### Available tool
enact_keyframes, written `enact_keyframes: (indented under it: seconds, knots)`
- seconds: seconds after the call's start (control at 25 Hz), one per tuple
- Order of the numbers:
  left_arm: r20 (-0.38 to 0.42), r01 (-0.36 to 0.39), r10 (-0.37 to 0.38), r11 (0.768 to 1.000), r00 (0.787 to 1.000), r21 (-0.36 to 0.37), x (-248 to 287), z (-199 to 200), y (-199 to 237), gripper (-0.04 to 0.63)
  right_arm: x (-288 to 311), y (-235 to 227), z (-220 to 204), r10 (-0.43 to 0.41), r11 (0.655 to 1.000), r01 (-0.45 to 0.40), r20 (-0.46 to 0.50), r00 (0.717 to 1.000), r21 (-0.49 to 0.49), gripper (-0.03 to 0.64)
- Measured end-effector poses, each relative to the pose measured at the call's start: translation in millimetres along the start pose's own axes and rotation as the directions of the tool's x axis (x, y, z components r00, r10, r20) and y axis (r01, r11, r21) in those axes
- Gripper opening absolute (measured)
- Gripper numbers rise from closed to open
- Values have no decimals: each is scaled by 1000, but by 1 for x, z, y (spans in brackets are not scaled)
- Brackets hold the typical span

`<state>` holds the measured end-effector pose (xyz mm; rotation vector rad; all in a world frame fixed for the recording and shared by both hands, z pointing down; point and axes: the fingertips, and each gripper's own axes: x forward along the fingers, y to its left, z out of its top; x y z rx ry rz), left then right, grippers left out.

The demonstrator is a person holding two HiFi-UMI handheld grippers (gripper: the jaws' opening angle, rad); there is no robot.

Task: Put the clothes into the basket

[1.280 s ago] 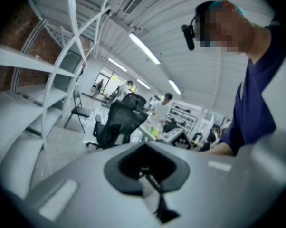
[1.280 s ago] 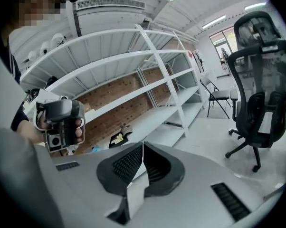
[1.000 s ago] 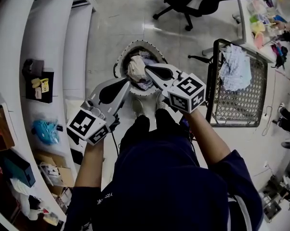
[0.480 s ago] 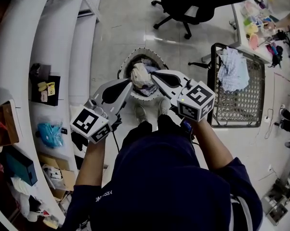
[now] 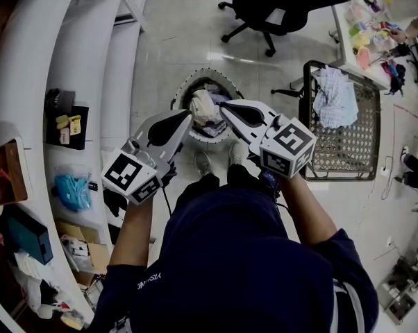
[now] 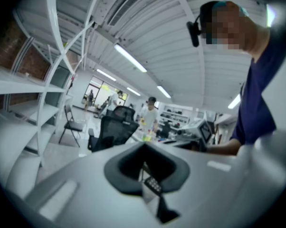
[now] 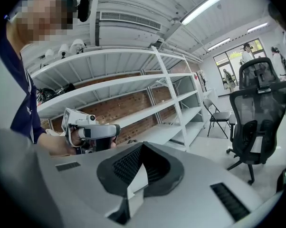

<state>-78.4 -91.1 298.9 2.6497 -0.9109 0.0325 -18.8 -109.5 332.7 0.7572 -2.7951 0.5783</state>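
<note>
Drop step looks done: cream garment (image 5: 203,108) lies atop pile in basket (image 5: 183,85), centre frame. Left gripper (image 5: 187,118) and right gripper (image 5: 223,106) over basket, both empty, jaws together. Next, likely: reach pale garment (image 5: 332,96) on wire rack (image 5: 362,141), upper right, then open jaws.

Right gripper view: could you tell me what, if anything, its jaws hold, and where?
Cannot be told: the right gripper has shut jaws with a white sliver between them, perhaps an edge of the cream garment.
</note>
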Motion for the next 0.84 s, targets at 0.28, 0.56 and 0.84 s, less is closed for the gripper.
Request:
enact_keyframes:
  seconds: [0.28, 0.56, 0.84]
  knots:
    - [9, 8, -8, 1000, 1000, -4, -6, 0, 0, 3, 1, 10, 5, -3, 1000, 3, 4, 1000, -23, 8]
    - [12, 23, -23, 1000, 1000, -5, -10, 0, -1, 3, 4, 16, 5, -19, 1000, 19, 6, 1000, -7, 8]
    - [14, 24, -23, 1000, 1000, -5, -16, 1, 4, 3, 8, 19, 5, -30, 1000, 30, 3, 1000, 1, 8]
